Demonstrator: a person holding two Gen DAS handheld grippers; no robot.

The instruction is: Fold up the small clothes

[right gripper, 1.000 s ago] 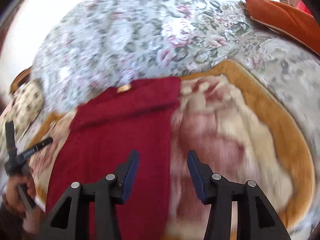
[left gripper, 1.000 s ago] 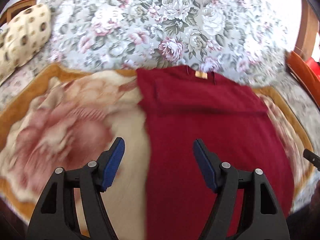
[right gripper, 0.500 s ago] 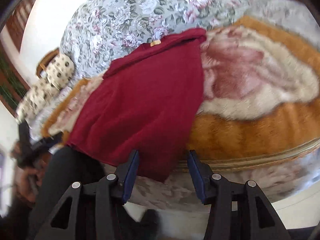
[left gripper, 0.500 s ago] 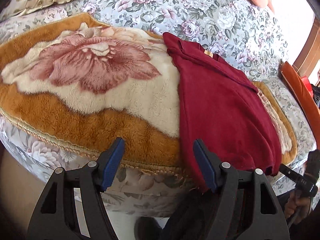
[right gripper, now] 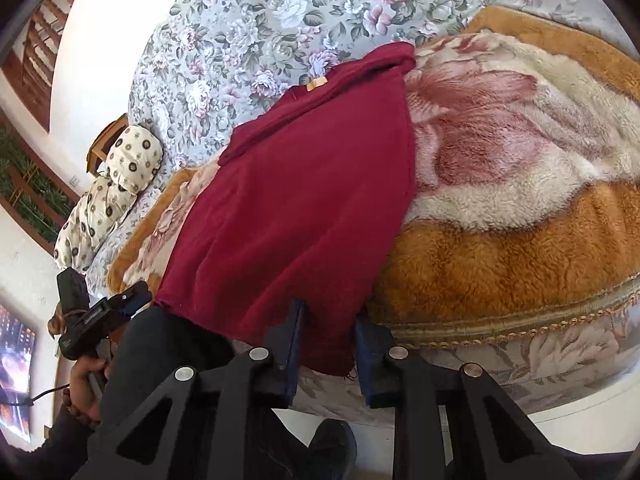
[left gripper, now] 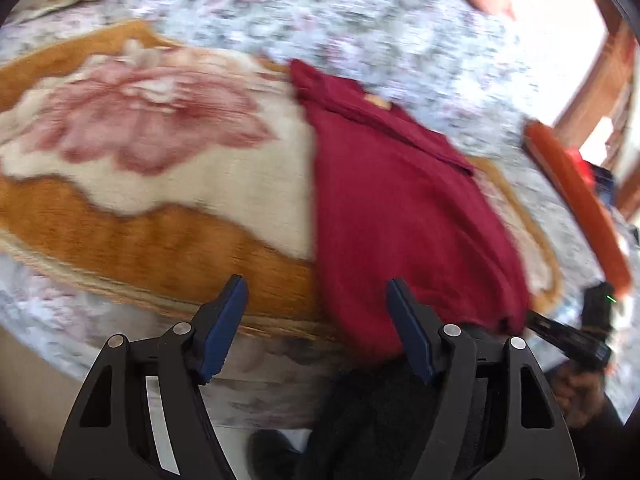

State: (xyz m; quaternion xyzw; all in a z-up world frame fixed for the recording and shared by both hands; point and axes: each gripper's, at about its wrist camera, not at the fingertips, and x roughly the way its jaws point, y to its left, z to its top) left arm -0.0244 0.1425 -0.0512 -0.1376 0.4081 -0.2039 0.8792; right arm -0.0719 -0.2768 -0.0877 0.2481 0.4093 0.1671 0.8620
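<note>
The dark red garment lies lengthwise on the plush orange-and-cream blanket, collar end far from the tongs, hem end hanging over the bed's near edge. A small tan label shows at the collar.

The right gripper is down at that hanging hem. Its blue-padded fingers stand narrowly apart with the bottom right corner of the garment between them; the cloth drops into the gap and the pads sit close on either side, though whether they actually pinch it cannot be told from here.

The left gripper is wide open and holds nothing. In its blurred view the garment lies ahead and to the right of the tongs, its hem reaching just past the right-hand pad, while the blanket's pink flower spreads ahead and to the left. The left gripper also appears in the right wrist view, off to the left of the right tongs, near the garment's other bottom corner, apart from it.

Beyond the garment stretches the floral bedcover, with a spotted cushion far to the left. Below the tongs hangs dark clothing.
</note>
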